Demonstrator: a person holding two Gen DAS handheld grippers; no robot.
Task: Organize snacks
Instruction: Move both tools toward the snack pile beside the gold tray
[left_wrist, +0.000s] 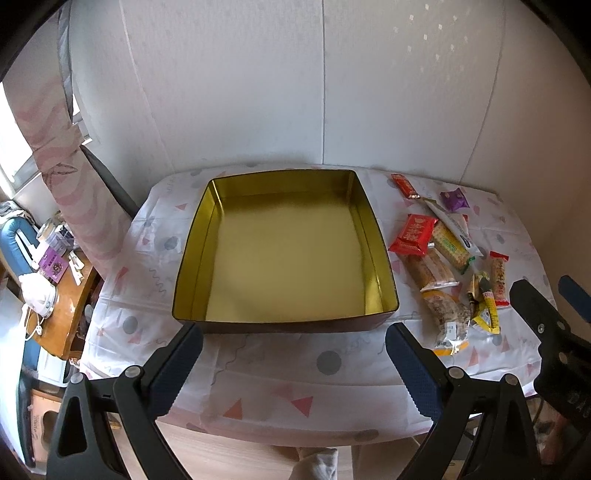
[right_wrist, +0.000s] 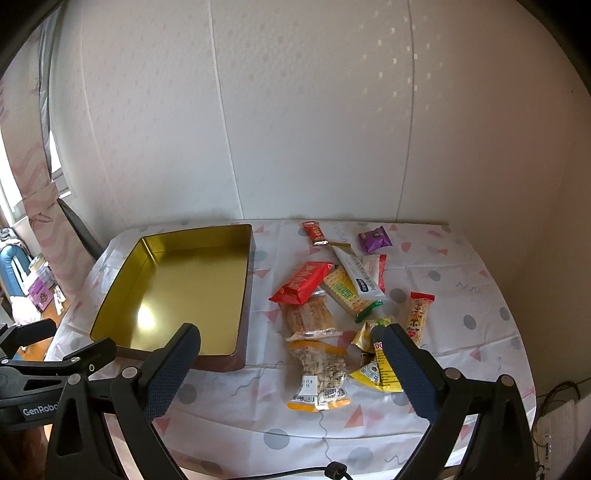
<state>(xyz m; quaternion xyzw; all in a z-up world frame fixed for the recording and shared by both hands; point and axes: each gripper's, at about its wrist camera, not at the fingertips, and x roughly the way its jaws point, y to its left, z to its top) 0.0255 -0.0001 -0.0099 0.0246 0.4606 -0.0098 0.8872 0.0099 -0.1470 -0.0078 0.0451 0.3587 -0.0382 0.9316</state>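
A square tin (left_wrist: 284, 251) with a gold inside stands empty on the patterned tablecloth; the right wrist view shows the same tin (right_wrist: 177, 288) at the left. To its right lie several wrapped snacks: a red packet (right_wrist: 302, 282), a cracker pack (right_wrist: 345, 290), a white stick pack (right_wrist: 357, 275), a purple packet (right_wrist: 374, 239), a nut bag (right_wrist: 319, 373) and a yellow packet (right_wrist: 376, 369). My left gripper (left_wrist: 293, 334) hovers open just before the tin's near wall. My right gripper (right_wrist: 290, 334) hangs open over the near snacks, holding nothing.
A white wall closes the back of the table (right_wrist: 461, 295). At the left stand a pink curtain (left_wrist: 59, 147) and a cluttered wooden side table (left_wrist: 62, 291). The other gripper (left_wrist: 546, 325) shows at the right edge of the left wrist view. Cables (right_wrist: 554, 406) lie right of the table.
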